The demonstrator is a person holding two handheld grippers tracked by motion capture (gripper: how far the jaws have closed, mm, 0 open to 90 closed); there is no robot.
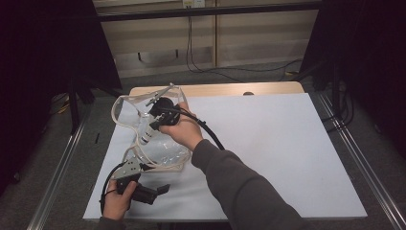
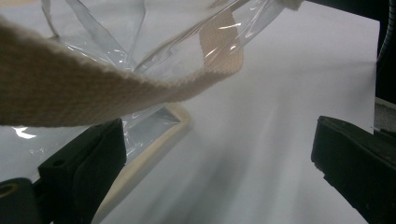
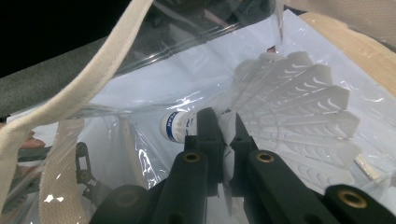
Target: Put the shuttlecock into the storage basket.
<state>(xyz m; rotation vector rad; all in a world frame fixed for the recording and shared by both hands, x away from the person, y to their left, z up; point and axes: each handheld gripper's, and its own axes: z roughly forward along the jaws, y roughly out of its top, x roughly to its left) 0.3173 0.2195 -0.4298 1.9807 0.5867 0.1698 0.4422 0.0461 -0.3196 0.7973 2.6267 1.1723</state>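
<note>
A white feather shuttlecock [image 3: 289,107] sits inside a clear plastic bag [image 3: 140,70] with cream webbing trim. My right gripper [image 3: 223,123] is shut on the shuttlecock just behind its cork base. From above, the right gripper [image 1: 154,123] reaches into the bag [image 1: 125,108], where the shuttlecock [image 1: 146,135] points toward the near left. My left gripper [image 1: 155,177] rests on the sheet at the bag's near edge. Its jaws stand open [image 2: 217,140] with only bare sheet between them. One jaw lies beside the bag's trimmed edge [image 2: 154,149], and a webbing strap [image 2: 70,93] hangs above it.
A white sheet [image 1: 287,143] covers the wooden table [image 1: 225,89]. Metal rails run along both sides of the table. Cables trail across the floor behind it, and dark curtains hang at left and right.
</note>
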